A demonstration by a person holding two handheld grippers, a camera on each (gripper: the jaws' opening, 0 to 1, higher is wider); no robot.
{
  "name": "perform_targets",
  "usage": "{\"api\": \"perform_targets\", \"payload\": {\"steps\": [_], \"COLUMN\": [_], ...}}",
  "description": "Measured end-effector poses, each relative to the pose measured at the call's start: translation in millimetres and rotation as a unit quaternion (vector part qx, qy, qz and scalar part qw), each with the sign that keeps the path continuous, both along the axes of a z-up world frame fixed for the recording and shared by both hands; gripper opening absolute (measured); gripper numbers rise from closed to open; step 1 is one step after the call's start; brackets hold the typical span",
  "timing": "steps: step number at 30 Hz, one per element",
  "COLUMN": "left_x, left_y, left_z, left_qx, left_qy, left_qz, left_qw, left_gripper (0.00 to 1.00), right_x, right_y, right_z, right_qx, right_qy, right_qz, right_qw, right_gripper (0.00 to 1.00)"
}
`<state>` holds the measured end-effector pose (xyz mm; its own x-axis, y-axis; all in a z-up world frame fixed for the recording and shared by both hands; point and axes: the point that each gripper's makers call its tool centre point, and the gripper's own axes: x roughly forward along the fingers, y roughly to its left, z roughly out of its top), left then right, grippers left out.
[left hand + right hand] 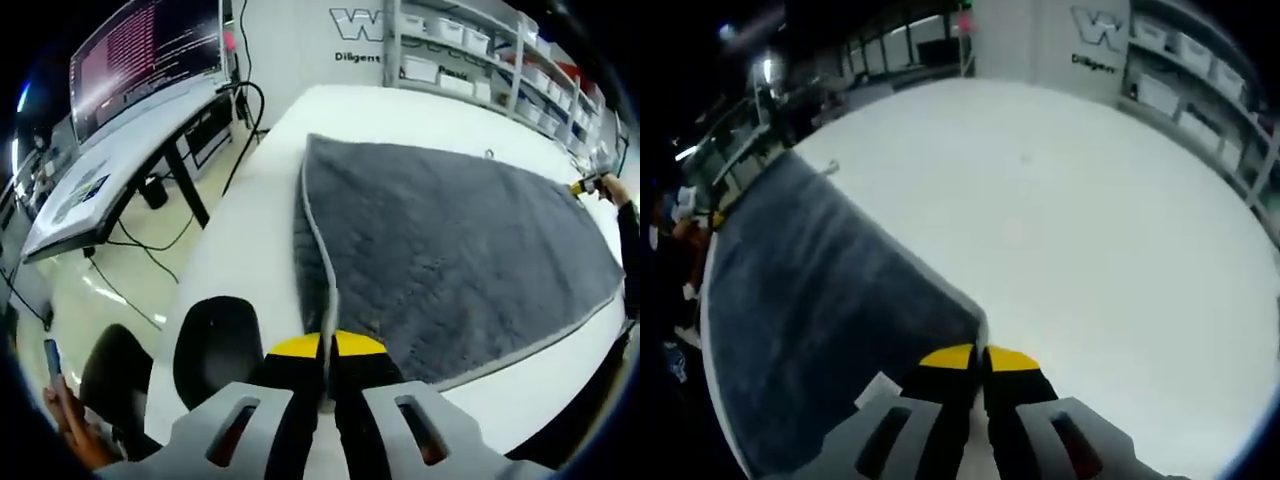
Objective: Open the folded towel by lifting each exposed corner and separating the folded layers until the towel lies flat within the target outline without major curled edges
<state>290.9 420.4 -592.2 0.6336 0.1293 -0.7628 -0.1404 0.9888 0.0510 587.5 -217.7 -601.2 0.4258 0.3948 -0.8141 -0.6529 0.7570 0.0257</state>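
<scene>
A dark grey towel [450, 250] with a pale hem lies spread over the white table [250, 230]. In the left gripper view my left gripper [328, 345] is shut on the towel's near corner, the hem running up from between its yellow-tipped jaws. In the right gripper view the same towel [810, 310] lies to the left, and my right gripper [980, 358] is shut on another corner of it, lifted slightly off the table [1070, 220]. The right gripper [588, 184] also appears small at the towel's far right corner in the left gripper view.
A desk with a monitor [140, 50] and cables stands left of the table. Shelves with white bins [480, 50] line the back wall. A black chair [215, 345] sits near the table's front edge, and a person's hand holds a phone [55, 365] at lower left.
</scene>
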Motion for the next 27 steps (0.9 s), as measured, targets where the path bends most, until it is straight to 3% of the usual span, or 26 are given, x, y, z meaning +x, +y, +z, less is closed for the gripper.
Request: {"api": "perform_targets", "payload": {"steps": [17,24,27], "left_x": [5.1,7.0,7.3], "left_y": [-7.4,-11.4,-13.1], "left_z": [7.8,7.9,8.8], "left_qx": [0.007,0.002,0.000], "left_qy": [0.000,-0.006,-0.008], "left_qz": [-0.012,-0.012,-0.014], "left_qw": [0.9999,0.9999,0.9999], "left_gripper": [0.01,0.01,0.01], "right_x": [9.4,25.5,22.0], "right_y": [-14.2,-26.5,-26.4], "right_z": [-0.8,-1.5,-1.2], "right_qx": [-0.014,-0.002,0.003], "right_qy": [-0.008,-0.006,-0.006], "right_qz": [0.005,0.004,0.003], "right_qw": [0.9999,1.0000,1.0000], "right_gripper": [0.00,0.00,0.00]}}
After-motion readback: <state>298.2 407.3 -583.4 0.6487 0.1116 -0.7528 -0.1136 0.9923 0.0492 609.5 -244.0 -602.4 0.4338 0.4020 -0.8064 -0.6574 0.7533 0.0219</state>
